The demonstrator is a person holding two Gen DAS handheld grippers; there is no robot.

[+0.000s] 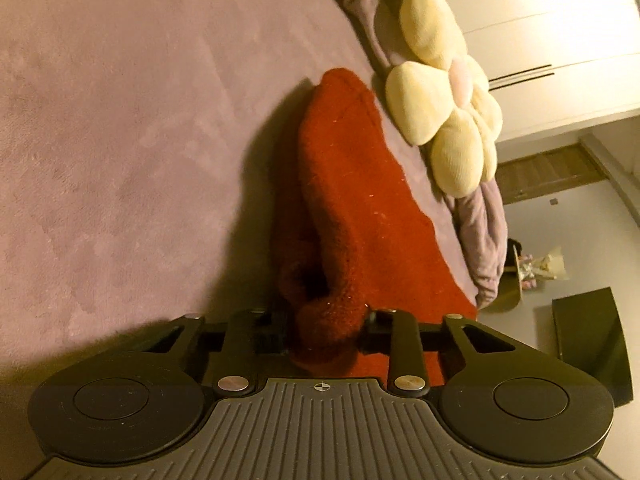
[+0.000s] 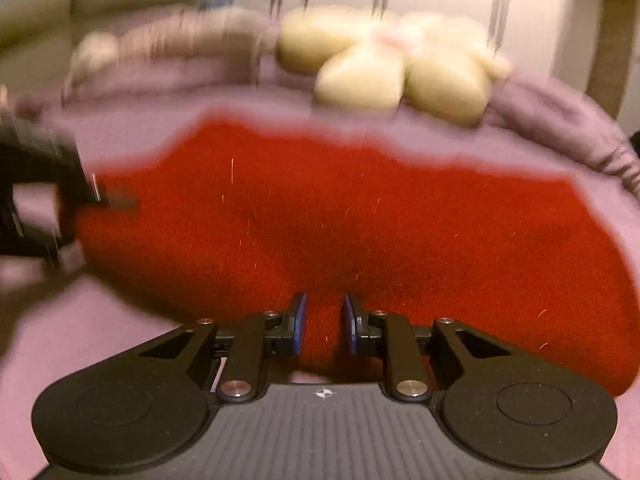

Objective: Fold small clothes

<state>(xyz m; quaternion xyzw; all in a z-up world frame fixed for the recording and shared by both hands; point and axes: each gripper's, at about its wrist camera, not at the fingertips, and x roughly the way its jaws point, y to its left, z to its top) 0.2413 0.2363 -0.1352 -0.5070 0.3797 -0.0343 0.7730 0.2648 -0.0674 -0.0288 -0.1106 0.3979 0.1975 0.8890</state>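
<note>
while tilted down, both grippers [image 1: 324, 334] [image 2: 323, 326] pinch the red garment [image 1: 352, 200].

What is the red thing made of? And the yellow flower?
The red garment looks like fuzzy fleece or thick knit: matte, nappy surface with a few glinting fibres. The yellow flower looks like a plush cushion, soft velvety fabric stuffed into puffy petals. Neither can be told for certain by look alone.

Both wrist cameras look steeply down along their tongs, close over the bed [image 1: 120, 120]; they share the red garment [image 1: 352, 200] (and the flower cushion [image 2: 400, 64]).
</note>
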